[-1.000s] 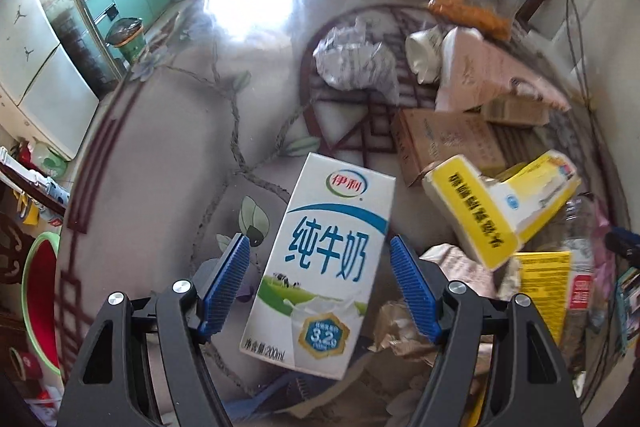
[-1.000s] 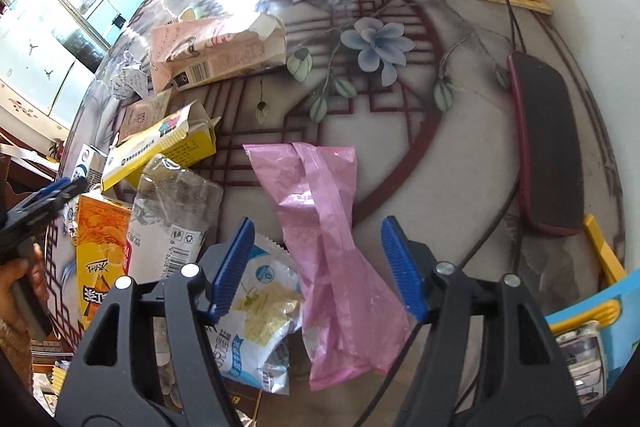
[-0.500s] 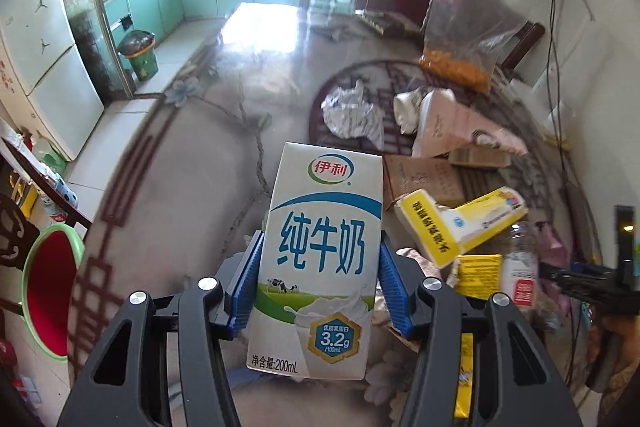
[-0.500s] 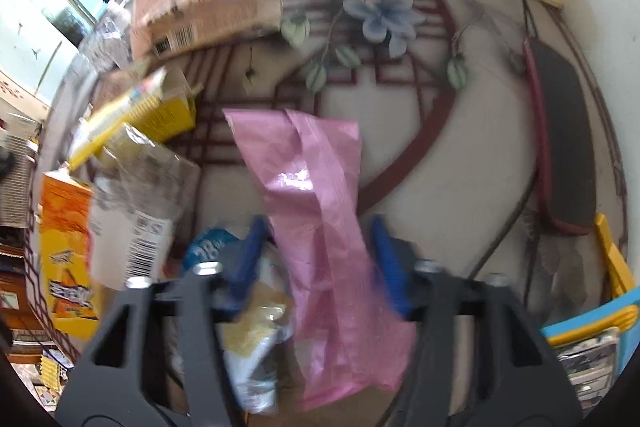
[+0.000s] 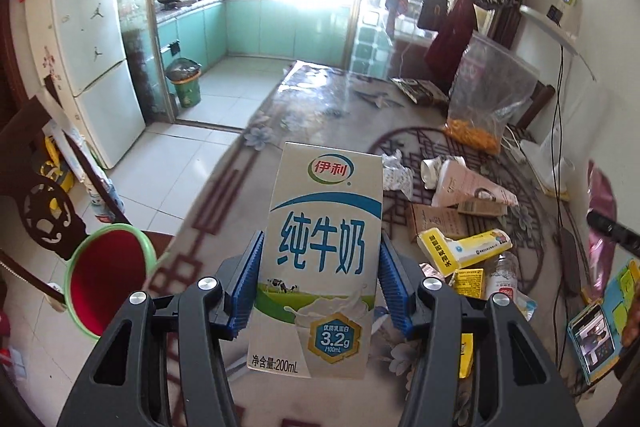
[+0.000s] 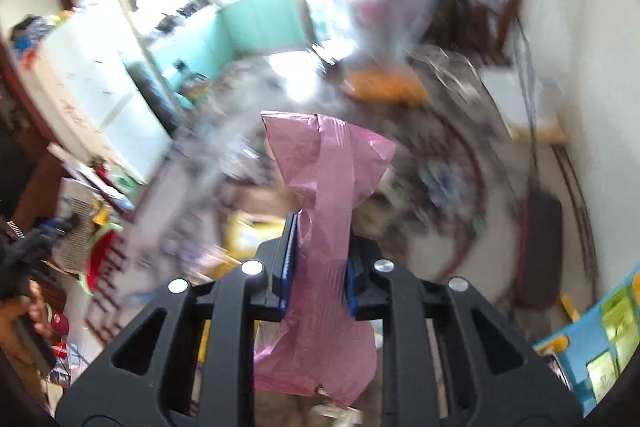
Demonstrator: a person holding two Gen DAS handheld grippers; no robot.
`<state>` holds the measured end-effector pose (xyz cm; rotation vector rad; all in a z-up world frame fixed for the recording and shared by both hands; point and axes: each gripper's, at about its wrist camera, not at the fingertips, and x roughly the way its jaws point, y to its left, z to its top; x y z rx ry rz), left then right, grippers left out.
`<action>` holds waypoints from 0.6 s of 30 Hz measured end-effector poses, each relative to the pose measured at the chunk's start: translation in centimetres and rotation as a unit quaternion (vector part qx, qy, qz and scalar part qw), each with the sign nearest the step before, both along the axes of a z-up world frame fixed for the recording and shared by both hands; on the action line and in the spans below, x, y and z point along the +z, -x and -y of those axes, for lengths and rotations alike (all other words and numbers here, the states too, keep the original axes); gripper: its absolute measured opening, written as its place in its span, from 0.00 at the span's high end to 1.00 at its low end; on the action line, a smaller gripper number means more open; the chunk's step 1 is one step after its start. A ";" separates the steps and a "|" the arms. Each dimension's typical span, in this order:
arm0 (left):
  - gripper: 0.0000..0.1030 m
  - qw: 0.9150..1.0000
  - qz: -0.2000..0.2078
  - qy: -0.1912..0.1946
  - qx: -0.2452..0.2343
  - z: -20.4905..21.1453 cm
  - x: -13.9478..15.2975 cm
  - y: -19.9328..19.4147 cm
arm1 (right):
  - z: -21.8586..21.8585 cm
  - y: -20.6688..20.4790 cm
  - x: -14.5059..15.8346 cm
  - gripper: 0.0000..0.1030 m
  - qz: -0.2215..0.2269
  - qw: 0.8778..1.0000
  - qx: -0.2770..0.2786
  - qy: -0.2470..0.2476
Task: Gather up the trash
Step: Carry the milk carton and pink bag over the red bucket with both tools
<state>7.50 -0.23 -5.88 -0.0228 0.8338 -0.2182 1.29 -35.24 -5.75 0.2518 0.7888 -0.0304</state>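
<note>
Standing upright between the blue pads of the left gripper (image 5: 320,283), a white milk carton (image 5: 320,267) fills the middle of the left wrist view, its printed front facing the camera and its top rising well above the fingertips. The jaws are closed onto its two narrow sides, one pad flat against each, so the carton is pinched at about mid-height and hangs clear of the table (image 5: 224,195) below. To the left of the gripper and lower down sits a red bin with a green rim (image 5: 106,279), off the table edge. To the right of the carton, on the patterned tabletop, lies the rest of the litter: a crumpled white wrapper (image 5: 396,175), a pink box (image 5: 468,183) on its side, a flattened brown box (image 5: 436,221), a yellow carton (image 5: 460,247) and a small clear bottle (image 5: 506,275), all close together. Farther back stands a clear bag of orange snacks (image 5: 484,95). In the right wrist view, which is heavily blurred, the right gripper (image 6: 318,259) has its jaws drawn nearly together on a pink plastic bag (image 6: 324,187). The bag is squeezed thin between the pads, with a wide crumpled part fanning out above the fingertips and another loose part hanging below them toward the camera.
</note>
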 end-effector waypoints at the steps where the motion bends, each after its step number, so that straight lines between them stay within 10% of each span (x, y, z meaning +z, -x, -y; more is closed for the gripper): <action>1: 0.50 1.000 0.003 0.002 0.005 -0.6 0.3 0.2 | -1.3 -0.2 1.2 0.80 0.015 1.000 0.018 -0.006; 18: 0.50 0.994 0.016 0.009 0.107 -15.3 1.0 0.9 | -19.2 -3.6 3.5 0.80 0.036 0.983 0.174 -0.048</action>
